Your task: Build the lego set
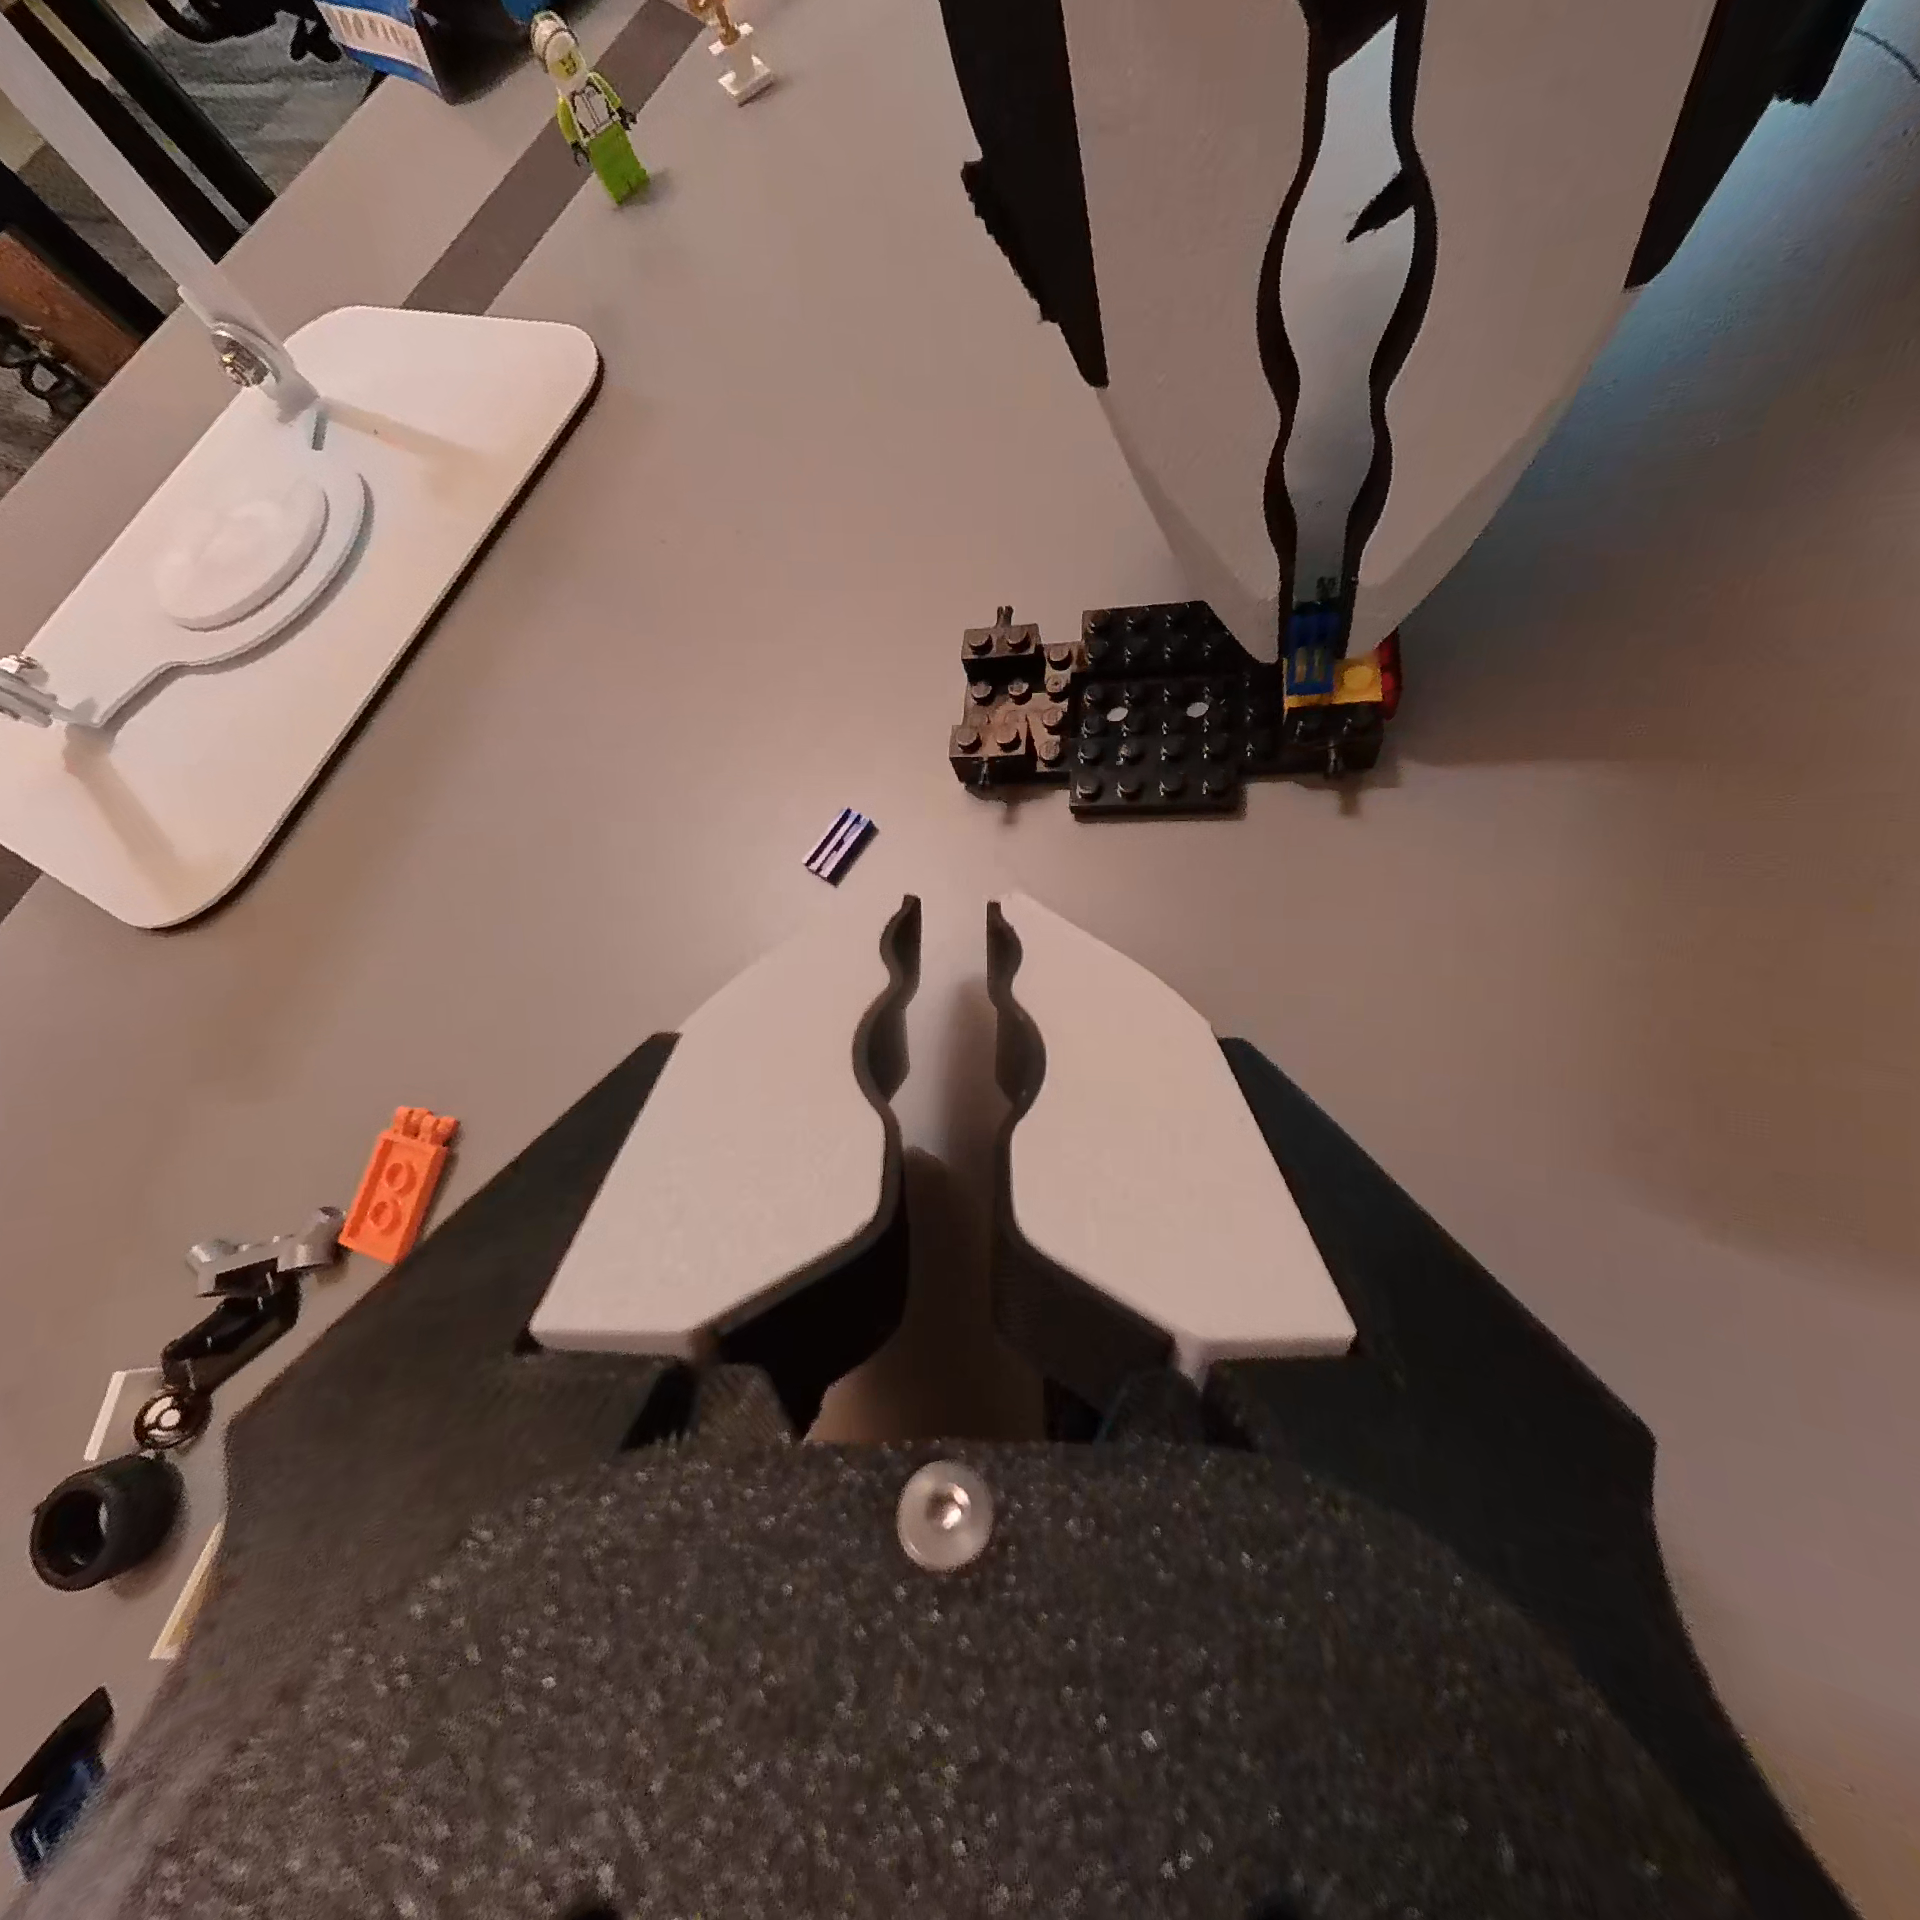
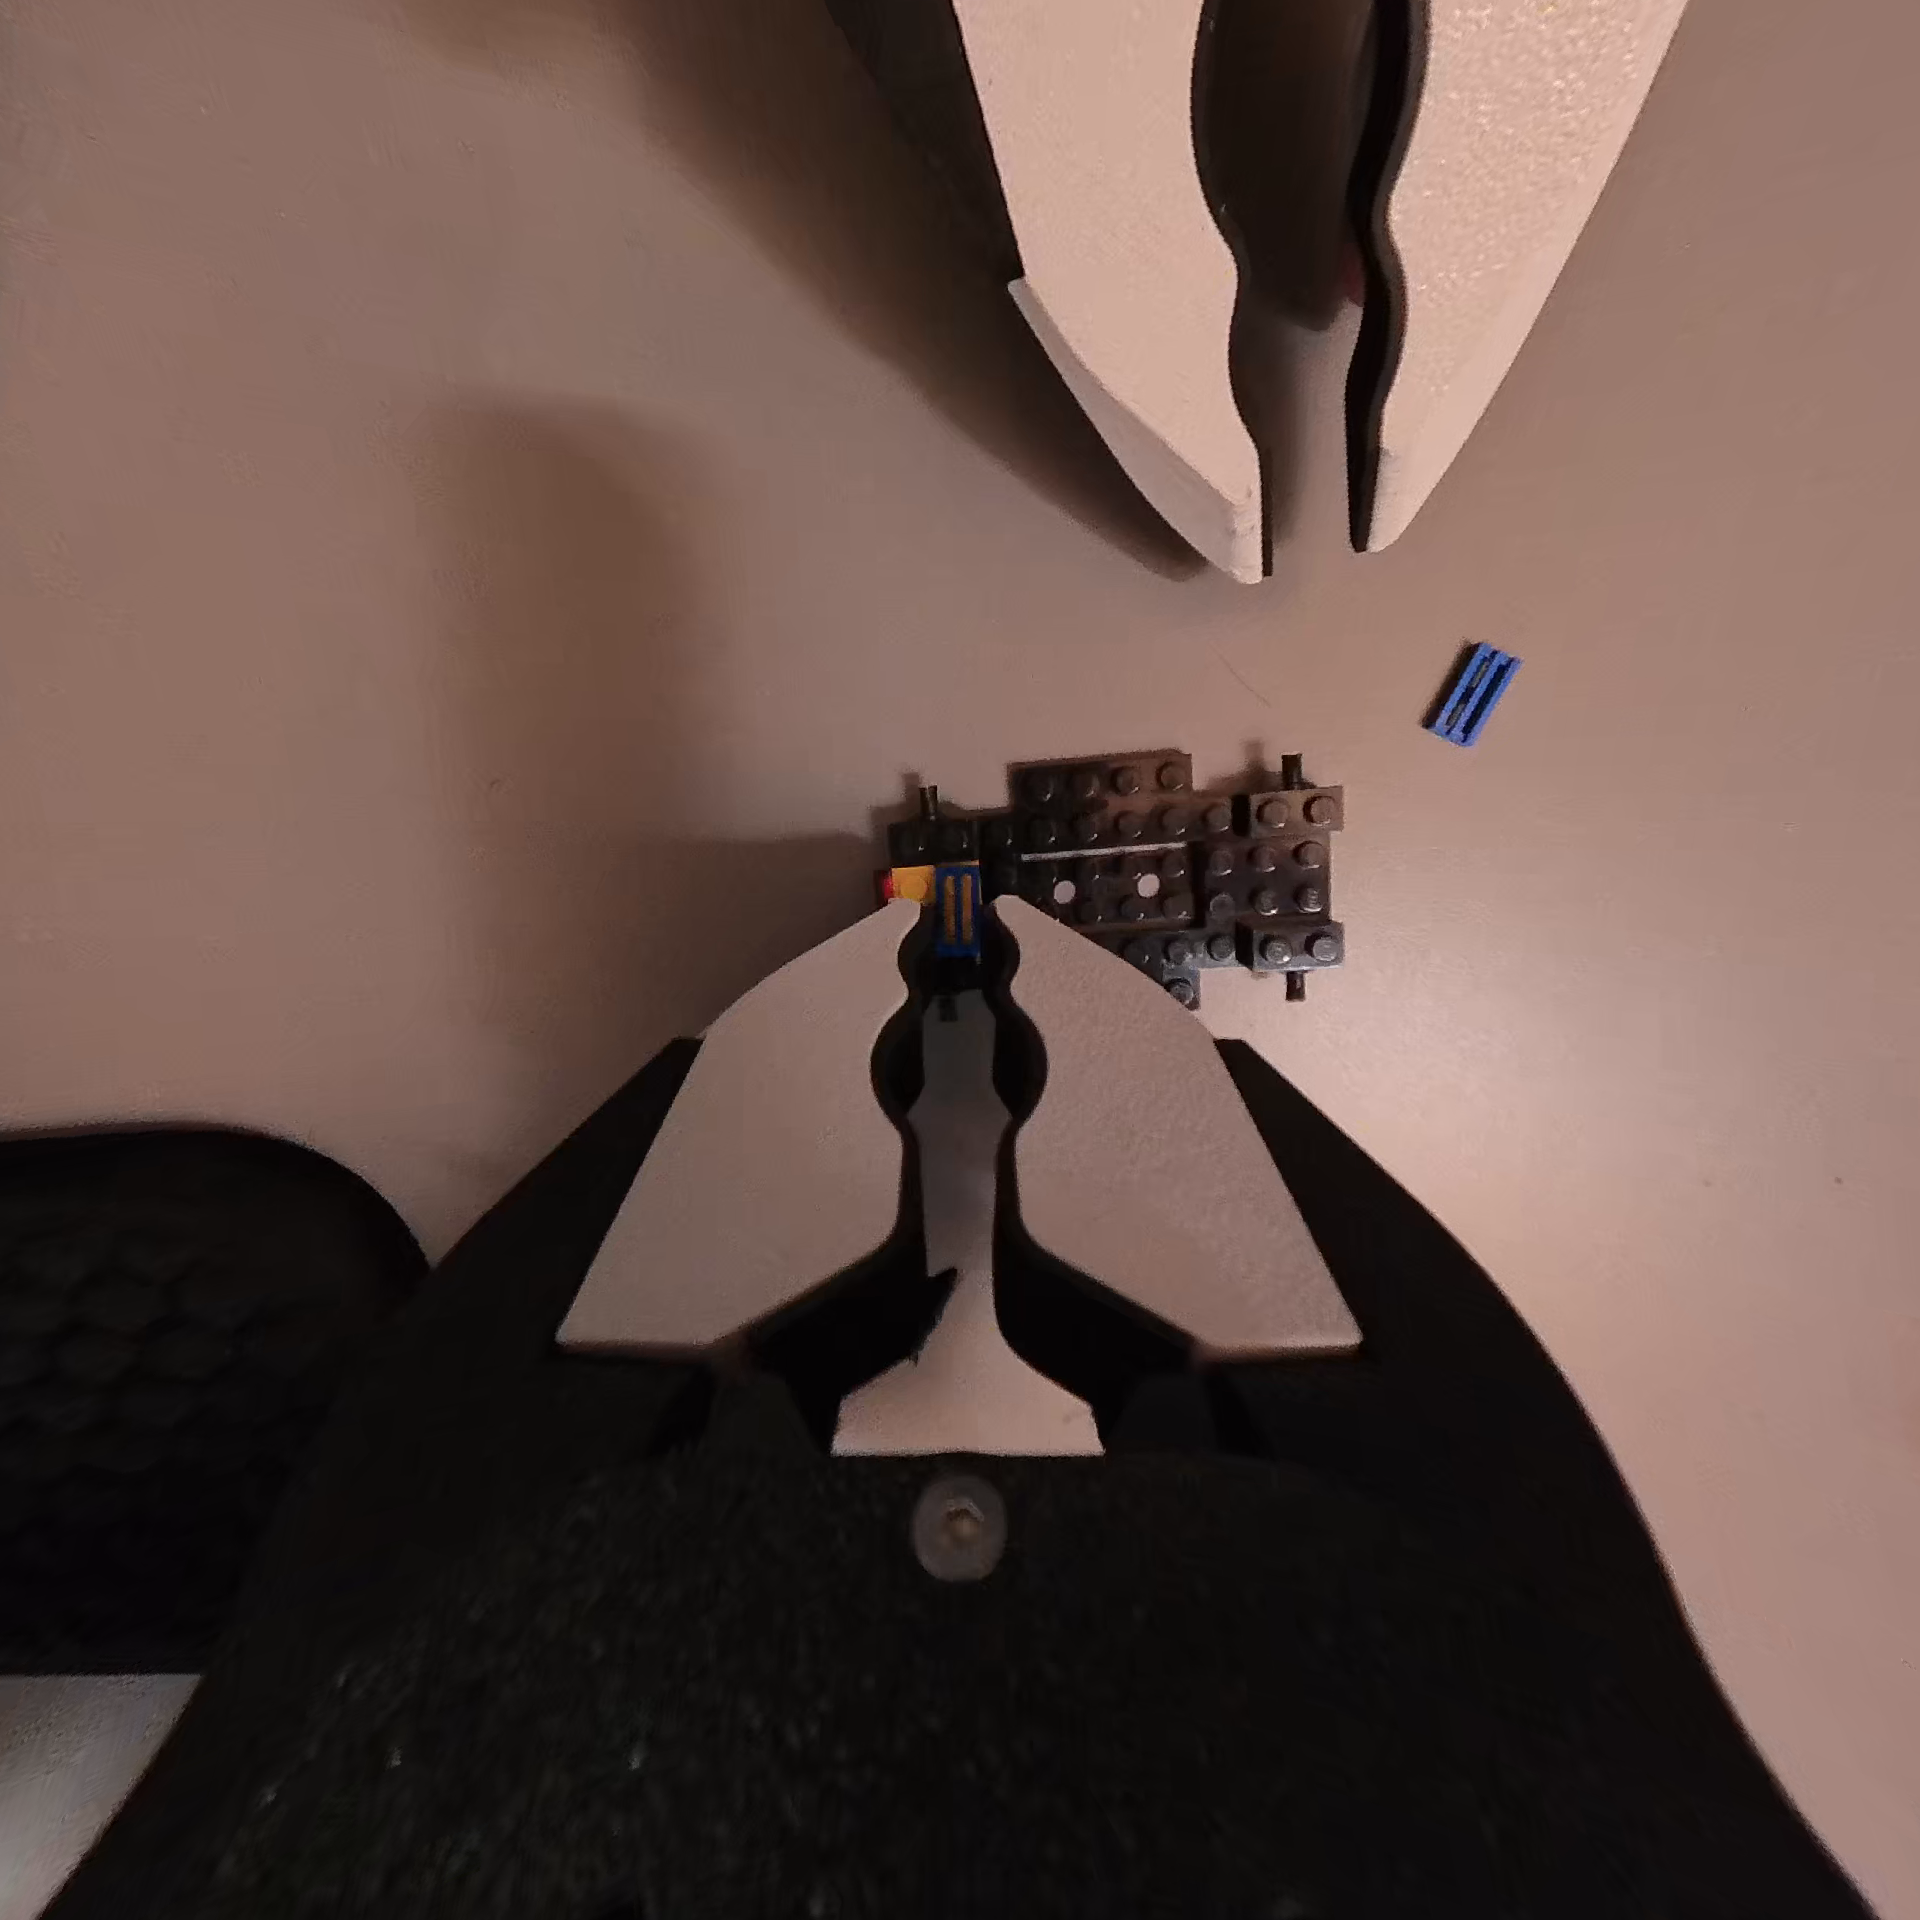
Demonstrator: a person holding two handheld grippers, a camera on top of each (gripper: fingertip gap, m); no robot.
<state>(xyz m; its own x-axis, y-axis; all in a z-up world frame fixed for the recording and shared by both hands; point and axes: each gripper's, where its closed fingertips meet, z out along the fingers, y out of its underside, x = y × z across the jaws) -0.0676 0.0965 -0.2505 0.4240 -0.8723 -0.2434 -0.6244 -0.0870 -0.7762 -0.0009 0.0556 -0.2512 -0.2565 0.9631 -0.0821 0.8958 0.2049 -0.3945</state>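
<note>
A black Lego chassis (image 1: 1132, 717) with wheel axles lies on the grey table; it also shows in the right wrist view (image 2: 1143, 883). One end carries a yellow piece (image 2: 914, 884) and a red piece. My right gripper (image 2: 958, 906) is shut on a blue grille tile (image 2: 958, 914) and holds it at that end, beside the yellow piece; it reaches down from the top right in the left wrist view (image 1: 1314, 623). A second blue grille tile (image 1: 840, 847) lies loose on the table (image 2: 1470, 696). My left gripper (image 1: 951, 914) is slightly open and empty, just right of it.
A white stand base (image 1: 281, 582) sits at the left. An orange hinge plate (image 1: 400, 1195), a grey piece (image 1: 260, 1257) and a black tyre (image 1: 99, 1507) lie at the lower left. A green minifigure (image 1: 597, 114) lies at the far side. Spacing between my two grippers at the tips: around 8 cm.
</note>
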